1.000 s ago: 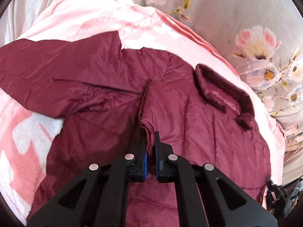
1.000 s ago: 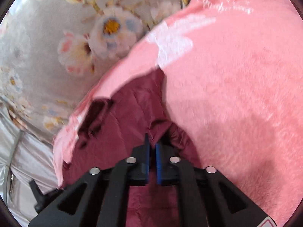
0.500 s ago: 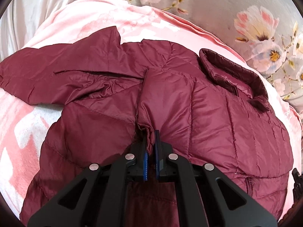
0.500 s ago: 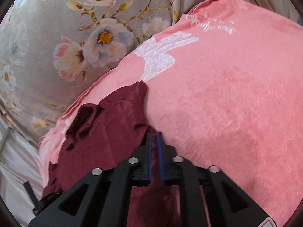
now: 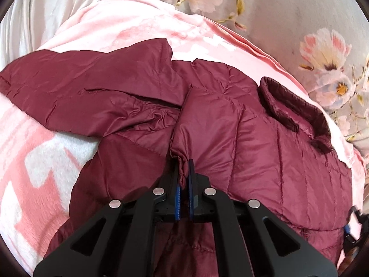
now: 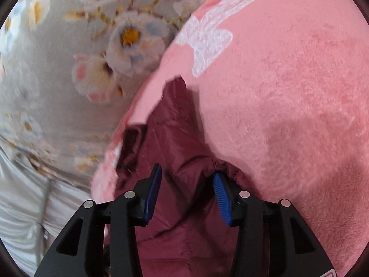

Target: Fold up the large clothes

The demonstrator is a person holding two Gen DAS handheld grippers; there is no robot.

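A maroon puffer jacket [image 5: 265, 143] lies on a pink blanket [image 5: 143, 27], collar [image 5: 293, 106] to the right, one sleeve [image 5: 76, 78] stretched to the left. My left gripper [image 5: 183, 173] is shut on a pinched fold of the jacket's folded-over sleeve end. In the right wrist view the jacket [image 6: 175, 152] lies between the fingers of my right gripper [image 6: 186, 180], which is open. Its blue pads [image 6: 220, 191] stand apart over the cloth and hold nothing.
The pink blanket [image 6: 288, 92] with white patterns covers the bed. A grey floral sheet [image 6: 76, 53] lies beyond its edge, also in the left wrist view [image 5: 299, 11]. Pale grey fabric [image 6: 20, 219] hangs at the lower left.
My right gripper has opened and let go of the jacket. My left gripper stays shut on the fold, and the jacket now fills more of its view.
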